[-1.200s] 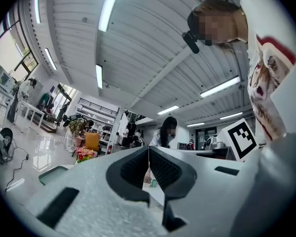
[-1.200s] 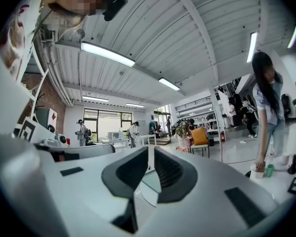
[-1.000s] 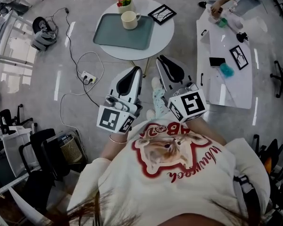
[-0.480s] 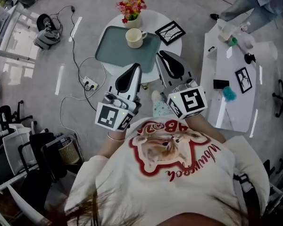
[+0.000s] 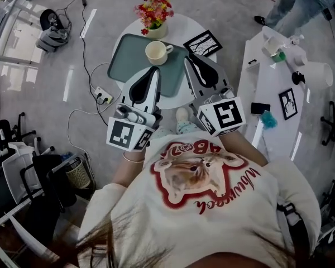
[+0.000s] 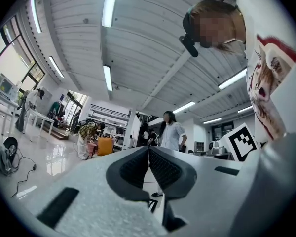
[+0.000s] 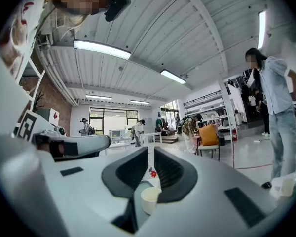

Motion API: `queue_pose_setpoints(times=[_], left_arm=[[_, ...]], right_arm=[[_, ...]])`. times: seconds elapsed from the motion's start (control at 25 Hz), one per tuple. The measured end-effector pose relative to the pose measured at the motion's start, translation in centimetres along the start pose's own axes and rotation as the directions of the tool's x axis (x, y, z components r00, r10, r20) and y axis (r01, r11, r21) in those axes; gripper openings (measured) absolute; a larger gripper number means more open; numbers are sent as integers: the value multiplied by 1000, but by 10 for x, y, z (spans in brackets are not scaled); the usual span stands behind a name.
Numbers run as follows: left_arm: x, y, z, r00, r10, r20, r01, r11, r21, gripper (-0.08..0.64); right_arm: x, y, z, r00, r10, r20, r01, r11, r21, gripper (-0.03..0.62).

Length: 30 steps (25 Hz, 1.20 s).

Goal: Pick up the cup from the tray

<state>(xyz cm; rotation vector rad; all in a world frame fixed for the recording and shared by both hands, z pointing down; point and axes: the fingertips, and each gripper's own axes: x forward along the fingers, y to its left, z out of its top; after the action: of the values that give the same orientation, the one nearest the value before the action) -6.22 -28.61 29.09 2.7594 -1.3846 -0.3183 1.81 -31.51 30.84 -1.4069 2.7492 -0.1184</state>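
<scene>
Up at the top centre of the head view, a round white table (image 5: 181,24) carries a teal tray (image 5: 123,66). Just below it in the frame, the left gripper (image 5: 152,71) has its jaws pressed together on nothing. The right gripper (image 5: 188,60) shows a narrow, empty gap. The cream cup (image 5: 156,52) stands upright on the tray's upper right part.

Long white ceiling strip lights (image 6: 110,4) brightly and evenly light both gripper views, whose wide-angle bend curves the ceiling and blackens the corners; the near grey bodies of the left gripper (image 6: 148,150) and right gripper (image 7: 151,150) are soft, out of focus. The head view is dimmer and greyish, with white glare streaks on the pale polished floor (image 5: 44,94), faint shadows and bowed edges.
</scene>
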Motion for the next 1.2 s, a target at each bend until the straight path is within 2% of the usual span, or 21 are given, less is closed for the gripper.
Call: queue_pose_setpoints(times=[0.44, 0.64, 0.8, 0.96, 1.2], left_arm=[[0, 39, -13, 999, 3, -45, -5, 999, -42, 14], [-6, 47, -34, 996, 3, -84, -10, 996, -84, 15], [-8, 54, -51, 993, -5, -119, -9, 993, -118, 15], [-9, 65, -65, 990, -7, -140, -13, 990, -141, 14], [-17, 76, -84, 984, -8, -180, -24, 985, -172, 15]], right_arm=[[37, 2, -26, 1000, -11, -23, 12, 1000, 19, 55], [45, -1, -62, 996, -8, -92, 13, 998, 57, 57], [54, -9, -88, 991, -18, -130, 21, 1000, 22, 66], [67, -16, -118, 982, -32, -188, 35, 999, 11, 141], [78, -31, -169, 953, -81, -291, 75, 997, -33, 144]])
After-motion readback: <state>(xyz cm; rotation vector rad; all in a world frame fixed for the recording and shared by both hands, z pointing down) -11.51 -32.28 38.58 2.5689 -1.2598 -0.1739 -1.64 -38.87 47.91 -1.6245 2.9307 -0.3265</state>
